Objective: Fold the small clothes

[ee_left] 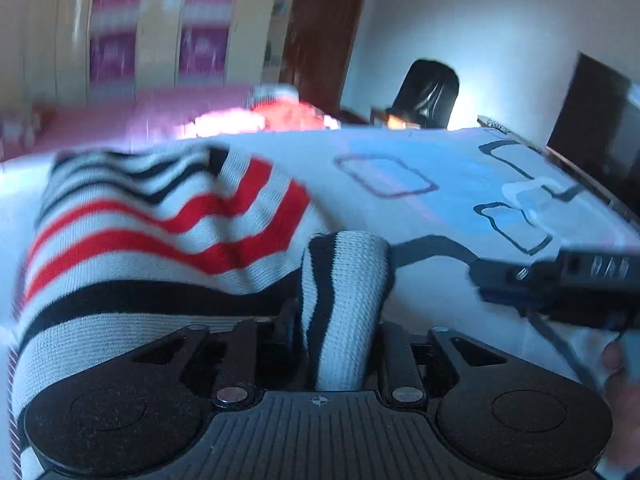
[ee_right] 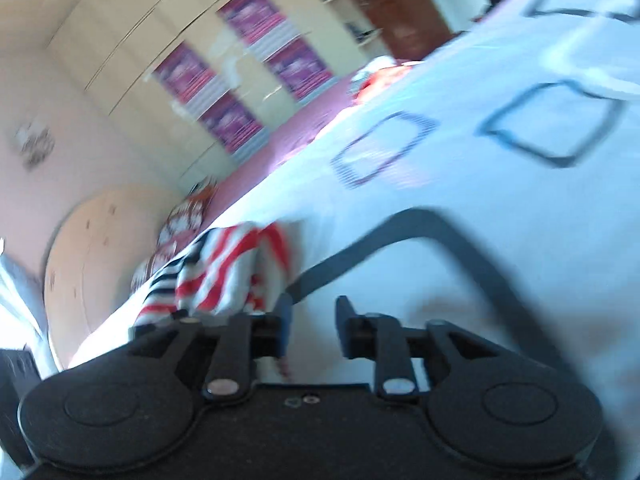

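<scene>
On white bed sheet (ee_left: 440,280): striped knit garment (ee_left: 160,232), bunched, w/ one fold pinched by left gripper (ee_left: 340,320).

Left claw clenched on a rolled edge of the knit; right gripper (ee_right: 312,328) released, jaws apart w/ nothing between, hovering over sheet just beside the garment's near edge. Knit looks soft, light, floppy & stretchy, so it'll prob sag and drag, not hold shape; best grabbed at hem or corner, both claws spread wide. No containers in view, so nothing to report there. Views motion-blurred.
</scene>
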